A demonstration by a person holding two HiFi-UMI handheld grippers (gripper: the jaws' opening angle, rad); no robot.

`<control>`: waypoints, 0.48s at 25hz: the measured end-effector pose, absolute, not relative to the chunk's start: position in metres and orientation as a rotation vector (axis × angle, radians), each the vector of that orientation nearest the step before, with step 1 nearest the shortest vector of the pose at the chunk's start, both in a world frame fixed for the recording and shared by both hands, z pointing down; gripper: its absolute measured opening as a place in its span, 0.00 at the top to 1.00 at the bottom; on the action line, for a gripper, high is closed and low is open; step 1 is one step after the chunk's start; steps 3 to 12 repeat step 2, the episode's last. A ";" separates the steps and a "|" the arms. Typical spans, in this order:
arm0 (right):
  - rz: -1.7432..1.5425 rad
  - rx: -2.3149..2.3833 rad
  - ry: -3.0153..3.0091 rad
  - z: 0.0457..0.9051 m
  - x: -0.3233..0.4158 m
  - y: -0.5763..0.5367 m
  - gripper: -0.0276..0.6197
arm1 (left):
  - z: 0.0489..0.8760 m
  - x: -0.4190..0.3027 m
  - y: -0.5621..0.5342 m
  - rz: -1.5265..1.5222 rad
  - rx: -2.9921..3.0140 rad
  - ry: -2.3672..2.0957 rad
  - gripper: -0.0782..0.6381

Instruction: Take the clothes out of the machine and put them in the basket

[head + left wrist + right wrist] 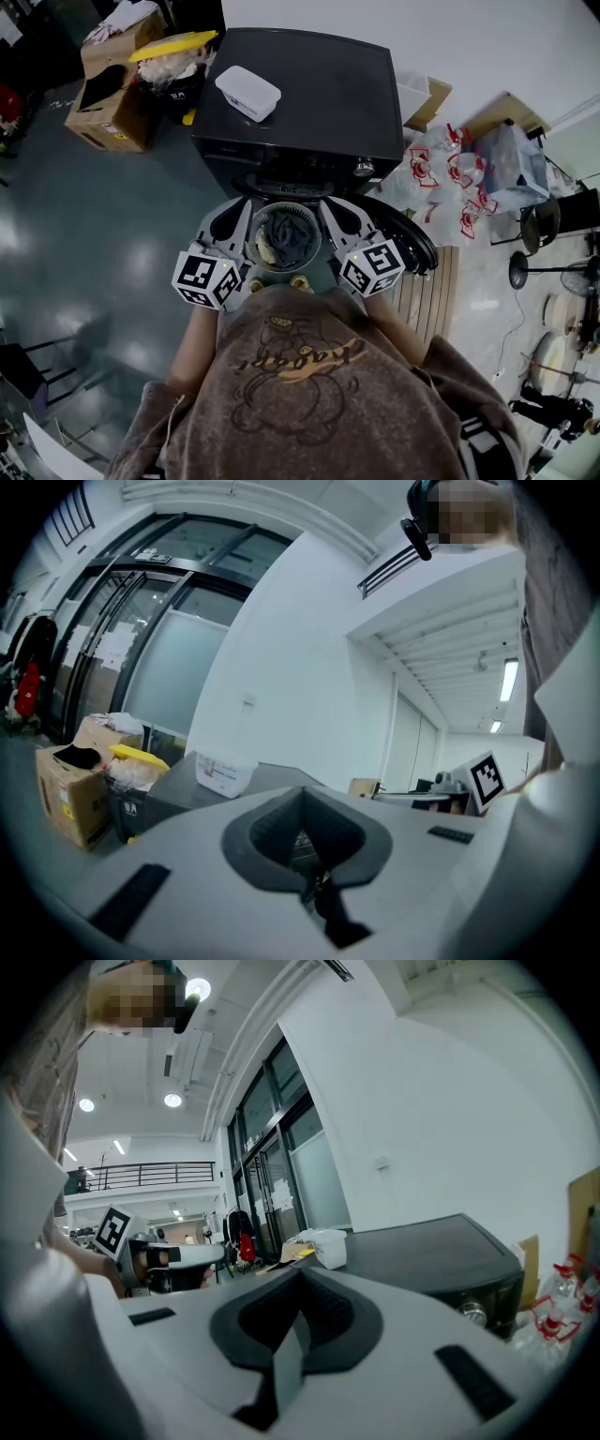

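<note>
**A:** Starting at the fingers, what do they hold?

**B:** Nothing. On the left gripper [302, 808] the fingers [267, 834] are clenched pad to pad, with nothing caught between them. The right gripper [300, 1286] is the same, its fingers [336, 1318] pressed together and empty.

**A:** Where are the two grippers?

**B:** Both are held close to the person's chest and point roughly level toward the machine [309, 84]. From the head view, the left gripper [242, 208] and the right gripper [330, 206] sit on either side of the round opening. Neither touches the opening.

**A:** And the clothes?

**B:** The clothes [289, 234] are inside the drum, a dark grey bundle with a paler piece at its left. The door [417, 239] is swung open to the right.

**A:** Anything else around it?

**B:** A white box [247, 92] lies on the machine's top, towards its far left corner. Cardboard boxes [111, 114] stand on the floor [84, 244] to the left. Plastic bags [450, 178] with red print are heaped to the right.
</note>
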State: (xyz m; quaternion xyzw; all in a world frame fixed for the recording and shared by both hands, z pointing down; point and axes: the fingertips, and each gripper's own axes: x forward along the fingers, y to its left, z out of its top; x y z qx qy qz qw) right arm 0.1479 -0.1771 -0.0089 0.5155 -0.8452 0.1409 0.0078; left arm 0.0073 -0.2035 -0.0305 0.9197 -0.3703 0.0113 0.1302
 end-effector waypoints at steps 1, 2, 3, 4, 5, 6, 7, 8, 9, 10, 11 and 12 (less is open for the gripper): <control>0.441 1.611 -2.643 -0.009 0.148 -0.177 0.96 | -0.031 0.007 -0.203 0.033 2.672 -1.077 0.88; 0.441 1.611 -2.644 -0.010 0.148 -0.177 0.96 | -0.031 0.007 -0.203 0.034 2.672 -1.078 0.88; 0.441 1.611 -2.644 -0.010 0.148 -0.177 0.96 | -0.031 0.007 -0.203 0.034 2.672 -1.078 0.88; 0.441 1.611 -2.644 -0.010 0.148 -0.177 0.96 | -0.031 0.007 -0.203 0.034 2.672 -1.078 0.88; 0.441 1.611 -2.644 -0.010 0.148 -0.177 0.96 | -0.031 0.007 -0.203 0.034 2.672 -1.078 0.88; 0.441 1.611 -2.644 -0.010 0.148 -0.177 0.96 | -0.031 0.007 -0.203 0.034 2.672 -1.078 0.88; 0.441 1.611 -2.644 -0.010 0.148 -0.177 0.96 | -0.031 0.007 -0.203 0.034 2.672 -1.078 0.88; 0.441 1.611 -2.644 -0.010 0.148 -0.177 0.96 | -0.031 0.007 -0.203 0.034 2.672 -1.078 0.88; 0.441 1.611 -2.644 -0.010 0.148 -0.177 0.96 | -0.031 0.007 -0.203 0.034 2.672 -1.078 0.88; 0.441 1.611 -2.644 -0.010 0.148 -0.177 0.96 | -0.031 0.007 -0.203 0.034 2.672 -1.078 0.88; 0.441 1.611 -2.644 -0.010 0.148 -0.177 0.96 | -0.031 0.007 -0.203 0.034 2.672 -1.078 0.88; 0.441 1.611 -2.644 -0.010 0.148 -0.177 0.96 | -0.031 0.007 -0.203 0.034 2.672 -1.078 0.88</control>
